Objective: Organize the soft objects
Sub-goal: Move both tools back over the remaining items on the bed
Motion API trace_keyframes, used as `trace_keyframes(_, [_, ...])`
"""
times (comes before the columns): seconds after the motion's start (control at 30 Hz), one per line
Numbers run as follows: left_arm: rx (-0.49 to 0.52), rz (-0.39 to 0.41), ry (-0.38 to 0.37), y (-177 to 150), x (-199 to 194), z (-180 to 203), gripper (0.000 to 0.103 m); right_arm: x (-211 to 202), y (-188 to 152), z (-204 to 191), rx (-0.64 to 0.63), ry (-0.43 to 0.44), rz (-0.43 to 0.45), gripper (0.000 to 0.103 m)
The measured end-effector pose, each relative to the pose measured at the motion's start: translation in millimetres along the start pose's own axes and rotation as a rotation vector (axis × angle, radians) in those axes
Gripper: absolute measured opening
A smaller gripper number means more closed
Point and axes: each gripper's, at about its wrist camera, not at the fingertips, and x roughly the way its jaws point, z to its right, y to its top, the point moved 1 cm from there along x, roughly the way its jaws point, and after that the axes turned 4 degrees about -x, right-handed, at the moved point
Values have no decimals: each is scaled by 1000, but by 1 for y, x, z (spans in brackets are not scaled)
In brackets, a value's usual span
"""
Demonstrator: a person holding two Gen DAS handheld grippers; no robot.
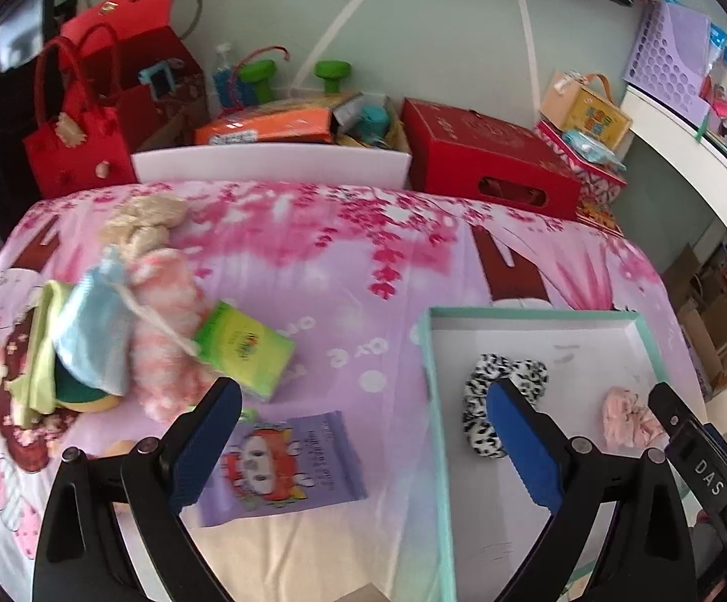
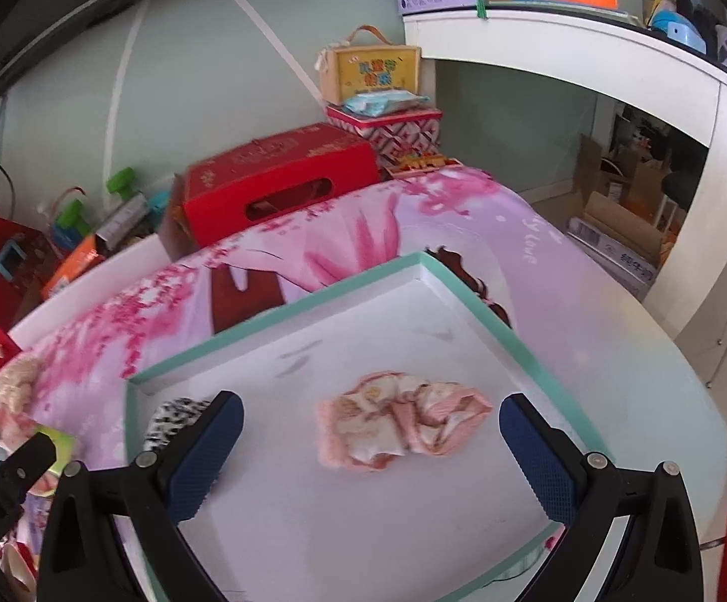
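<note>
**Mia:** What did the left camera see?

**Ben:** The left claw (image 1: 363,431) was spread wide and held nothing. It hung over a pink flowery cloth (image 1: 313,251). Under it lay a purple packet (image 1: 283,466). A green packet (image 1: 245,348) lay just past that. A heap of soft things sat on the left side: a blue pouch (image 1: 95,331), a fluffy pink toy (image 1: 167,346) and a beige toy (image 1: 142,223). They touched each other. Behind the cloth stood a red box (image 1: 488,155), a red bag (image 1: 75,145) and a white bin (image 1: 273,163) stuffed with things.

**Mia:** Was there a tray?

**Ben:** Yes, a white tray (image 1: 539,318) with a green rim, on the right. A spotty scrunchie (image 1: 488,401) lay in it, partly behind one finger. A pink cloth (image 1: 629,416) lay in it too, apart from the scrunchie.

**Mia:** And the right camera?

**Ben:** The right claw (image 2: 371,444) was spread wide too, and it held nothing. The pink cloth (image 2: 403,421) lay in the tray (image 2: 273,321), between the two fingers but not touching them. The scrunchie (image 2: 172,419) peeked out behind the left finger. The red box (image 2: 283,180) stood past the cloth, and a white desk (image 2: 589,45) was up on the right.
</note>
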Motion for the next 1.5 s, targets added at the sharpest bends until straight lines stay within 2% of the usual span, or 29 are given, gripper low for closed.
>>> trace_keyframes(0.1, [-30, 19, 49, 1, -9, -14, 98, -7, -4, -8, -3, 12, 13, 103])
trace_keyframes(0.27, [-90, 62, 122, 0, -26, -46, 98, -19, -7, -27, -1, 92, 31, 103])
trace_keyframes(0.43, [-168, 131, 151, 0, -49, -78, 98, -29, -12, -56, -45, 114, 38, 103])
trace_keyframes(0.53, [-208, 183, 176, 0, -61, -97, 101, -28, -21, -79, -89, 144, 11, 103])
trace_keyframes(0.73, [-271, 190, 178, -2, -73, -136, 103, -35, -32, -118, -135, 256, -17, 103])
trace_keyframes(0.9, [-326, 204, 226, -4, -84, -172, 103, -45, -46, -159, -216, 344, -24, 103])
trace_keyframes(1.03, [-377, 198, 258, -7, -90, -202, 103, -47, -56, -185, -260, 396, -52, 103])
trace_keyframes(1.2, [-429, 171, 273, -15, -87, -224, 103, -49, -68, -212, -316, 414, -74, 103])
trace_keyframes(1.37, [-468, 92, 250, -28, -68, -232, 103, -41, -80, -225, -348, 439, -131, 103])
trace_keyframes(1.5, [-491, -3, 207, -41, -48, -233, 103, -35, -88, -227, -356, 434, -179, 103])
